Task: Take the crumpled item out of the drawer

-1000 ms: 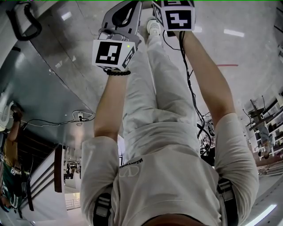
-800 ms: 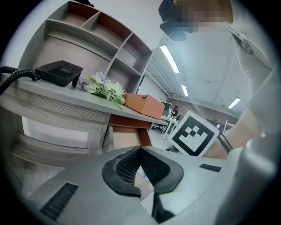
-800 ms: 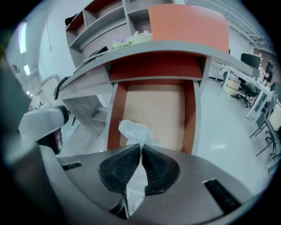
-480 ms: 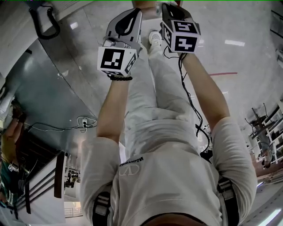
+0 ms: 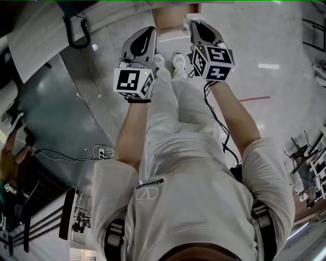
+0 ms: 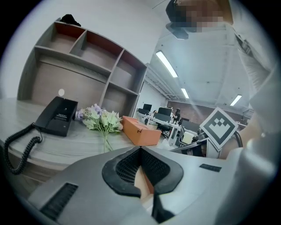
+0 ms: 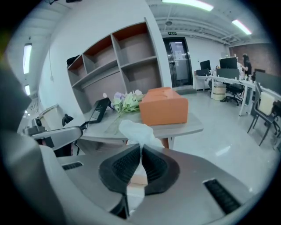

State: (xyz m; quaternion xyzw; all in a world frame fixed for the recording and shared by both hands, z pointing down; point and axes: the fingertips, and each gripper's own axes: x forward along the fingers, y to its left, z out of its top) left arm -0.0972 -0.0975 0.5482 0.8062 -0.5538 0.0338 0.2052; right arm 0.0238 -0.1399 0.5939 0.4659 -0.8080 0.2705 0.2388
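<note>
Only one crumpled tissue point(image 7: 135, 130), one box point(image 7: 164, 107)

Bright, even indoor light. Ceiling strip lights point(image 7: 187, 3) at 12 o'clock in right gripper view, 1 o'clock in left gripper view. Glossy floor point(image 5: 285, 46) shows glare at 2 o'clock in head view. Heavy fisheye distortion, dark vignetted corners, soft foreground.

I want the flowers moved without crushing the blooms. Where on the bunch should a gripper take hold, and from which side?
Grip the stems of the flower bunch, probably near their bare end. They lie flat on the desk, bundled thin, pointing toward its near edge, so come from that edge with jaws either side.
</note>
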